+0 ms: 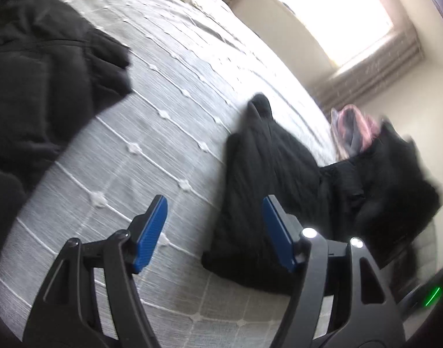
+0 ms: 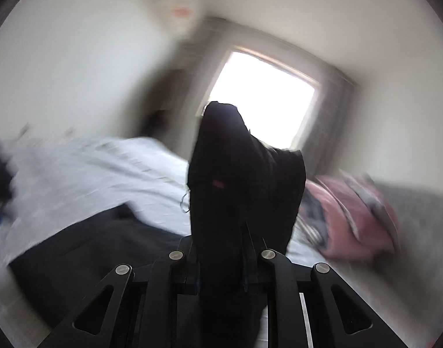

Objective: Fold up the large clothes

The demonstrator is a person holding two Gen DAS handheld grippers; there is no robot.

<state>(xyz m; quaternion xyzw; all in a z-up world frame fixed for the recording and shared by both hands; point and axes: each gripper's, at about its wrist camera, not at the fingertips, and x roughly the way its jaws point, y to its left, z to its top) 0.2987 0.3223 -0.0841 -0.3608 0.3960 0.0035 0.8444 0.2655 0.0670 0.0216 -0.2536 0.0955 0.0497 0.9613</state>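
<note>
We hold 1 black garment in the right claw, whose jaws are clamped on a bunched fold of it. The cloth stands up in front of the camera and blocks the middle of the right wrist view. The rest of the garment lies crumpled on the bed, beside the bed's edge nearest the window. The left claw hangs over the bed just beside that crumpled part, its 2 jaws apart and nothing between them.

A second dark pile sits on the bed, well apart from the garment, on the side away from the window. A pink heap lies past the bed's edge.

Risks from here, as we judge them:
1. The right grip holds a thick bunch, not 1 edge. Lifting may raise several layers and twist the garment.
2. Both views are blurred. A left grasp made now may miss the intended corner.
3. The garment lies near the bed's edge. A pull toward the window may drag it off.
</note>
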